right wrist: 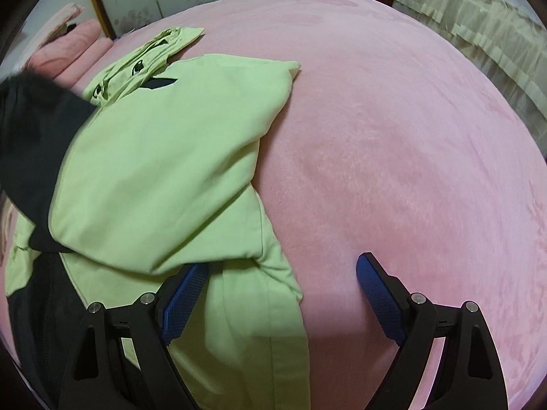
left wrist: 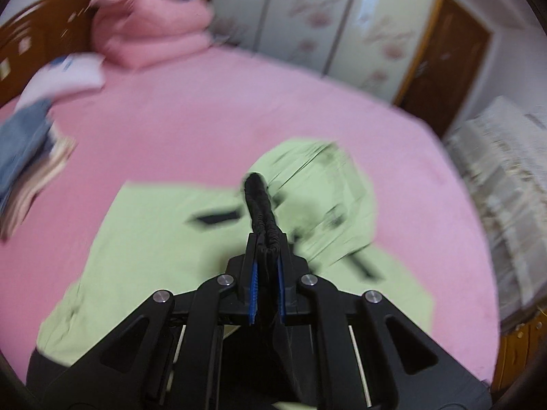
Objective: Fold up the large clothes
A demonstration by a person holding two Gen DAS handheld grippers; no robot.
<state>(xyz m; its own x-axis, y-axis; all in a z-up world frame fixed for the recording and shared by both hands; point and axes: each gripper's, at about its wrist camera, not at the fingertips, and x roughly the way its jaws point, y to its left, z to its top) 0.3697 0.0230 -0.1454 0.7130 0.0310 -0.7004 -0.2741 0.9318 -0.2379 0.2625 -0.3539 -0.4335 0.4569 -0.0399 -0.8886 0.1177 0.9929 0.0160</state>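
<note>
A light green jacket (left wrist: 164, 239) with black trim lies spread on the pink bed (left wrist: 239, 109); the left wrist view is blurred. My left gripper (left wrist: 267, 239) is shut on the jacket's black ribbed band (left wrist: 257, 194), which sticks up out of the jaws above the cloth. In the right wrist view the same jacket (right wrist: 164, 157) lies folded over itself, hood at the far end. My right gripper (right wrist: 280, 273) stands open low over the bed. Its left finger (right wrist: 186, 290) is tucked under a green fold, and its right finger (right wrist: 372, 283) is over bare pink sheet. A dark sleeve (right wrist: 30, 136) crosses the jacket's left side.
Folded pink quilts (left wrist: 150, 30) sit at the bed's far left, with a stack of folded clothes (left wrist: 27, 164) nearer. Floral wardrobe doors (left wrist: 324, 17) and a brown door (left wrist: 444, 61) stand behind. A cream frilled cover (right wrist: 478, 24) lies beyond the bed's right edge.
</note>
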